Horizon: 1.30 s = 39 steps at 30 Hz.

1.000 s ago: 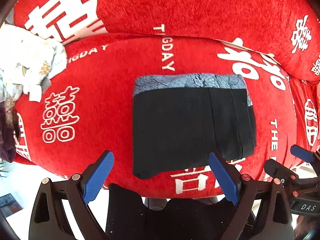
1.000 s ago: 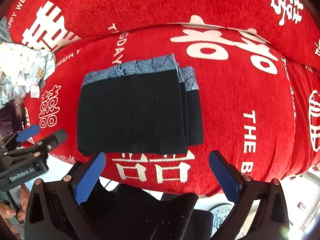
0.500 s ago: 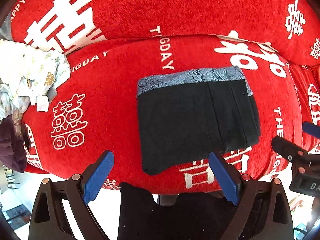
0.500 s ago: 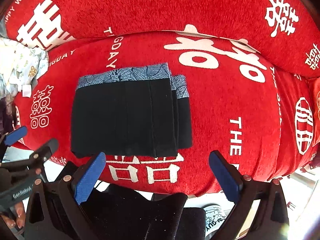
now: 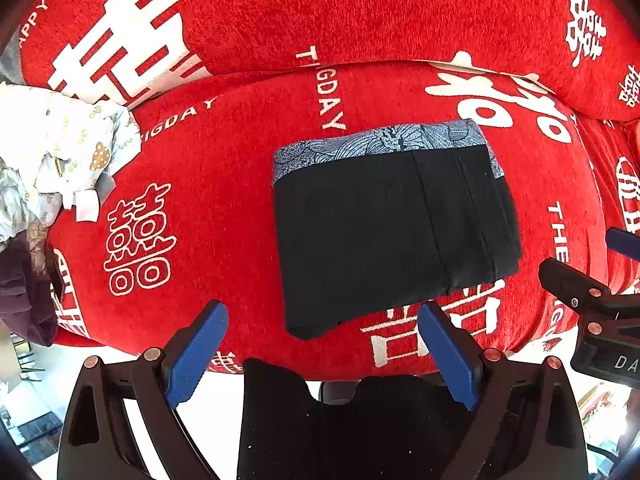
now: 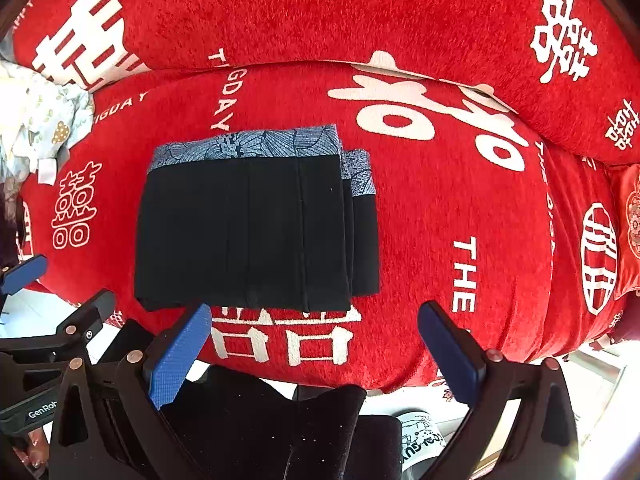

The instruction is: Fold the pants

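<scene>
The black pants [image 5: 392,232] with a blue-grey patterned waistband lie folded in a flat rectangle on the red sofa seat [image 5: 208,184]; they also show in the right wrist view [image 6: 256,224]. My left gripper [image 5: 324,344] is open and empty, held off the seat's front edge just short of the fold's near left corner. My right gripper [image 6: 316,344] is open and empty, near the fold's front edge. Each gripper shows at the edge of the other's view: the right one [image 5: 592,300] and the left one [image 6: 60,320].
A pile of pale printed clothes [image 5: 52,156] and a dark purple garment [image 5: 24,300] lie at the seat's left end. The red backrest [image 5: 320,12] rises behind. A red cushion [image 6: 628,224] sits at the far right. Floor lies below the seat's front edge.
Both grippers have drawn back slightly and shifted left, so the folded pants sit further right and a little smaller in the left view. The pants have not moved.
</scene>
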Each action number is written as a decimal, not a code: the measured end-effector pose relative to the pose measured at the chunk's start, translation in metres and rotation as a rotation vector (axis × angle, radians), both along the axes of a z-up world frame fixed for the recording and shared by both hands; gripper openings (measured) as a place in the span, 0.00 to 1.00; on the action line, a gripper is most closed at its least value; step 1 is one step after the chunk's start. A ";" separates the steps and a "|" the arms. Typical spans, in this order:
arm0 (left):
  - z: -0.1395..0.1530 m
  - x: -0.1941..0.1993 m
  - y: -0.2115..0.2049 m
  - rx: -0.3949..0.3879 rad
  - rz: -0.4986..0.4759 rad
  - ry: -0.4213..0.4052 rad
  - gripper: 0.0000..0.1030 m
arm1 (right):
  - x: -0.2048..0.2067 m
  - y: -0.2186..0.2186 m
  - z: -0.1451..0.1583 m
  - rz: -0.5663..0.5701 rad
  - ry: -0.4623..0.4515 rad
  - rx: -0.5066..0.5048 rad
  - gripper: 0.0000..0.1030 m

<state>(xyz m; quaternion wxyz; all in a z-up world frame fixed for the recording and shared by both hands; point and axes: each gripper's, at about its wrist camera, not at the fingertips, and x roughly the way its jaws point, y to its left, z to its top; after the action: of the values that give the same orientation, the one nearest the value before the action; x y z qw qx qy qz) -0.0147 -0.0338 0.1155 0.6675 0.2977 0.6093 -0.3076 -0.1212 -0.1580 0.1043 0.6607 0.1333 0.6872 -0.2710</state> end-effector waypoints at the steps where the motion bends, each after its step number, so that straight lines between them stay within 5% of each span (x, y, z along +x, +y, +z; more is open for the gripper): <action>1: 0.000 0.000 0.000 0.001 0.000 0.000 0.94 | 0.000 0.000 0.000 0.000 0.000 0.000 1.00; 39: 0.003 -0.002 -0.002 -0.001 -0.017 -0.006 0.94 | 0.007 0.004 0.004 0.014 0.012 -0.014 1.00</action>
<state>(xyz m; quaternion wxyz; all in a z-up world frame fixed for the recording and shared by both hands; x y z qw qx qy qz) -0.0164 -0.0361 0.1185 0.6669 0.3035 0.6045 -0.3127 -0.1143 -0.1539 0.1086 0.6594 0.1224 0.6901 -0.2718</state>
